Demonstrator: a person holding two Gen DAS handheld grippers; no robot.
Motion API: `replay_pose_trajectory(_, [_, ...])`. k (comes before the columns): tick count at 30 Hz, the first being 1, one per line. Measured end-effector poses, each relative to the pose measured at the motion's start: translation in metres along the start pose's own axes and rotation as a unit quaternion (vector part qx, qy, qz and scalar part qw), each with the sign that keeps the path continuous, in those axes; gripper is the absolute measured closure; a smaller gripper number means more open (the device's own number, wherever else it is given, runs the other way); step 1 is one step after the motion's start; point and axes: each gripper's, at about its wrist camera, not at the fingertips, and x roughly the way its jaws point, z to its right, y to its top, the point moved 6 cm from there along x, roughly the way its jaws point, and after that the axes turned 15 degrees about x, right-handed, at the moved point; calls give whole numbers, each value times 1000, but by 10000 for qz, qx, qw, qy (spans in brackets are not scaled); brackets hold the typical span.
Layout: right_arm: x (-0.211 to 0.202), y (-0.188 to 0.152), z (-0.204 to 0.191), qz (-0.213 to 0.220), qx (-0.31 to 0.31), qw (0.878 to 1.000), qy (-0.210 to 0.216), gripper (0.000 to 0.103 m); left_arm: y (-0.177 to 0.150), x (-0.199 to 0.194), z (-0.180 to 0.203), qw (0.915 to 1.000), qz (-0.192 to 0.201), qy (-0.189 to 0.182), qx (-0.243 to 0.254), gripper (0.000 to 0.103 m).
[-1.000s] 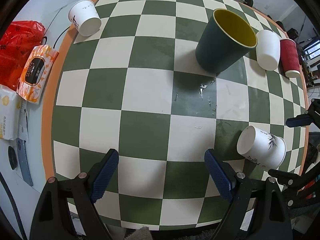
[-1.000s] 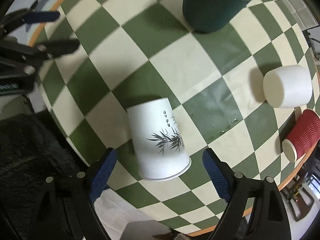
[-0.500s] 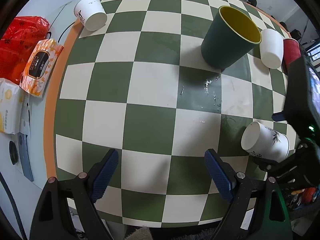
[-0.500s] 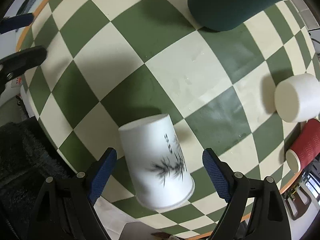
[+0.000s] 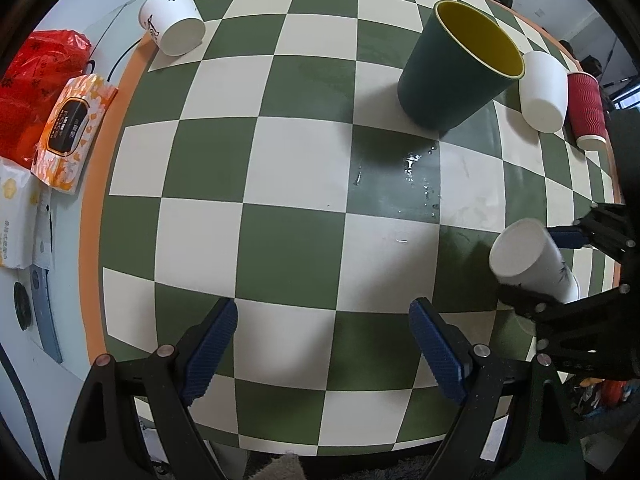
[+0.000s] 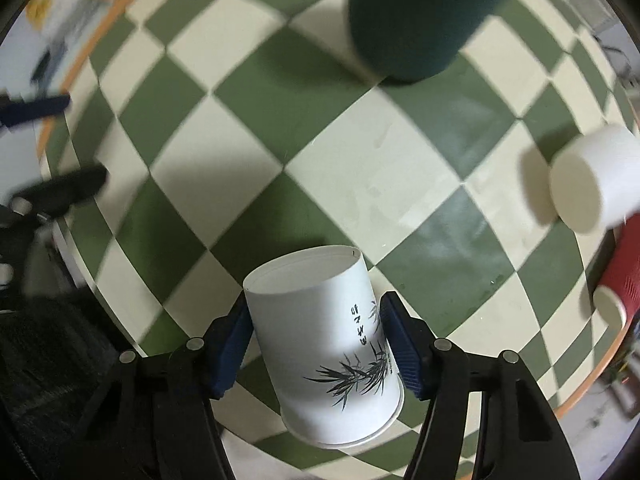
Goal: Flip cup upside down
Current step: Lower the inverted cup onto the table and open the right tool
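A white paper cup with a black bamboo print sits between the blue pads of my right gripper, which is shut on its sides. The cup's flat base points away from the camera and its rim toward it. It looks lifted and tilted over the checkered table. In the left wrist view the same cup is at the right edge, held by the right gripper. My left gripper is open and empty over the table's near edge.
A large dark green cup with a yellow inside stands upright at the back. A white cup and a red ribbed cup lie beside it. Another white cup lies far left. Wipes packs lie off the table's left side. Water drops mark the middle.
My right gripper moved in around the bamboo cup and closed on it, then raised and tilted it. The left gripper stayed open and shifted only slightly.
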Motion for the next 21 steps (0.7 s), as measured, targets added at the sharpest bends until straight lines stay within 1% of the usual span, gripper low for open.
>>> replay_pose_trajectory(2, [-9,-1,8,337,342,9987,183,37,2,1,1,10000,-7,-10,24,15])
replay_pose_trajectory(5, [-22,-5,23,940,926,9903,437,37,6,1,4,10000,-19,-21,85,15])
replay_pose_trajectory(8, [-35,-4,42,1510,1440,9758,653,38,9,1,9,9998,-25,7,179,15])
replay_pose_trajectory(11, [-41,-6,55,2094,1804,9576,809,38,11,2,13,9997,-39,32,247,15])
replay_pose_trajectory(15, [-40,-13,61,2723,2092,9347,915,38,16,6,19,9995,-72,67,296,15])
replay_pose_trajectory(19, [-33,-25,61,3070,2346,9170,986,38,16,8,28,9990,-92,129,406,15])
replay_pose_trajectory(21, [-31,-32,59,3191,2363,9128,955,38,14,9,31,9987,-102,153,466,15])
